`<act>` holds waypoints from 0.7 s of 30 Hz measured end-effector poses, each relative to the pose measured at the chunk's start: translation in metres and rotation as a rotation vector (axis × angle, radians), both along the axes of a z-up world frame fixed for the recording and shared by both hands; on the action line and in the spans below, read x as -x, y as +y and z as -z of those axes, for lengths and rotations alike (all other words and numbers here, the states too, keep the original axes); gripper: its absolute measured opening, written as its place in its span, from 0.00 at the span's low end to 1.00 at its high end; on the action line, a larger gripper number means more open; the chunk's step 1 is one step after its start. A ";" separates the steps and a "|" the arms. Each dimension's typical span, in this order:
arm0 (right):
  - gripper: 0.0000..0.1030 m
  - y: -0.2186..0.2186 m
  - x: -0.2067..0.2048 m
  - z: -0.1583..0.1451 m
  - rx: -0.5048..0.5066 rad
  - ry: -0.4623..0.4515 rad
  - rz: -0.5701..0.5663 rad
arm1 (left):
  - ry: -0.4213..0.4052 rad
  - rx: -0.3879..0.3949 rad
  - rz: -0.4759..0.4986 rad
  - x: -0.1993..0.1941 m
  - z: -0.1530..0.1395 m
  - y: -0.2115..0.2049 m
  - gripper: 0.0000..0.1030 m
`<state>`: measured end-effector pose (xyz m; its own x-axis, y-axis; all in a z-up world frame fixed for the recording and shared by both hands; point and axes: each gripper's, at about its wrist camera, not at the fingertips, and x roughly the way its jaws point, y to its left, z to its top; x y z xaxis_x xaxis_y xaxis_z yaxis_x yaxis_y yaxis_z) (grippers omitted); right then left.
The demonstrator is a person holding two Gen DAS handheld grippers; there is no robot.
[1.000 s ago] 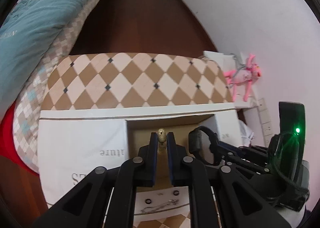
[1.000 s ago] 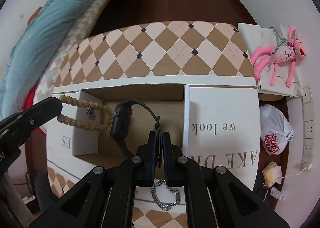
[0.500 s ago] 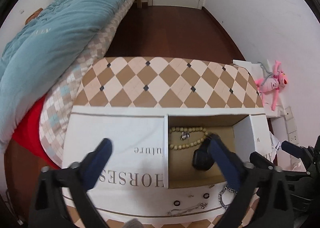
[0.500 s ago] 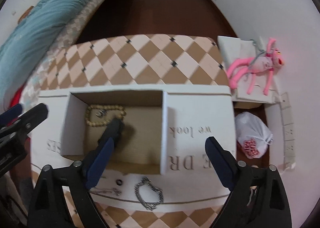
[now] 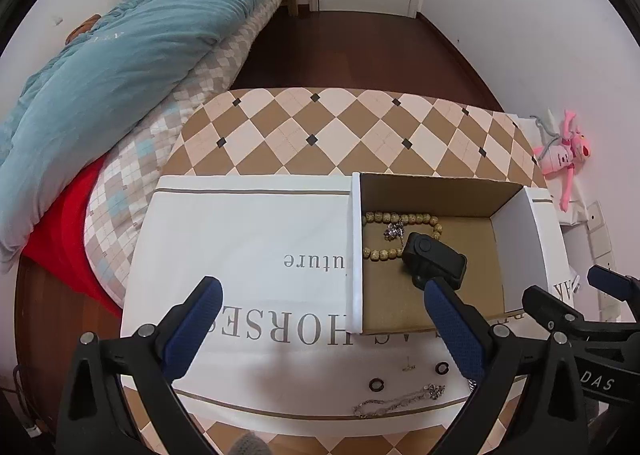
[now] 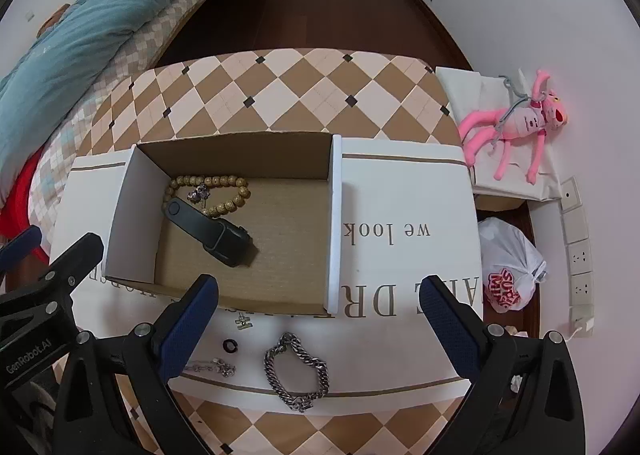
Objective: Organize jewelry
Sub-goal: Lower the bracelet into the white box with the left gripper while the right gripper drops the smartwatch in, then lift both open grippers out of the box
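A white cardboard box (image 6: 336,215) with a brown inside holds a wooden bead bracelet (image 6: 224,191) and a black smartwatch (image 6: 212,233); both also show in the left wrist view, the beads (image 5: 400,219) and the watch (image 5: 434,259). On the box's front flap lie a silver chain bracelet (image 6: 298,373), a thin silver chain (image 6: 212,367), a black ring (image 6: 230,345) and a small earring (image 6: 242,321). My left gripper (image 5: 320,331) is open and empty above the left flap. My right gripper (image 6: 320,323) is open and empty above the front flap.
The box sits on a checkered table (image 6: 288,87). A bed with a teal duvet (image 5: 120,55) is to the left. A pink plush toy (image 6: 520,123) and a white plastic bag (image 6: 508,267) are to the right, by a wall with sockets.
A second ago my left gripper was shut on the bead bracelet and my right on the watch. Both have let go, opened wide and pulled back; both items now lie in the box.
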<state>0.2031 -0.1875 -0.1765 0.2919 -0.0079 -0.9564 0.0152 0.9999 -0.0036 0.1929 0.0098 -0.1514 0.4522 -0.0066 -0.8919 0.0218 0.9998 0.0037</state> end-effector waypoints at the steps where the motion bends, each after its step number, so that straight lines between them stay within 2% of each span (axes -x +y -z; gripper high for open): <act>1: 0.99 -0.001 0.001 -0.001 0.001 -0.004 0.002 | -0.007 -0.002 -0.002 0.001 -0.002 0.000 1.00; 9: 0.99 -0.010 0.017 -0.028 -0.013 -0.083 0.040 | -0.093 -0.006 -0.002 0.022 -0.038 0.002 1.00; 17: 0.99 -0.012 0.048 -0.079 -0.019 -0.203 0.057 | -0.214 -0.077 -0.052 0.055 -0.088 0.004 1.00; 21: 0.99 -0.014 0.063 -0.097 -0.037 -0.235 0.066 | -0.233 -0.070 -0.060 0.069 -0.094 0.008 1.00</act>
<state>0.1396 -0.2013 -0.0800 0.5061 -0.0003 -0.8625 0.0767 0.9960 0.0447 0.1235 0.0173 -0.0570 0.6435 0.0847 -0.7608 -0.0467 0.9963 0.0715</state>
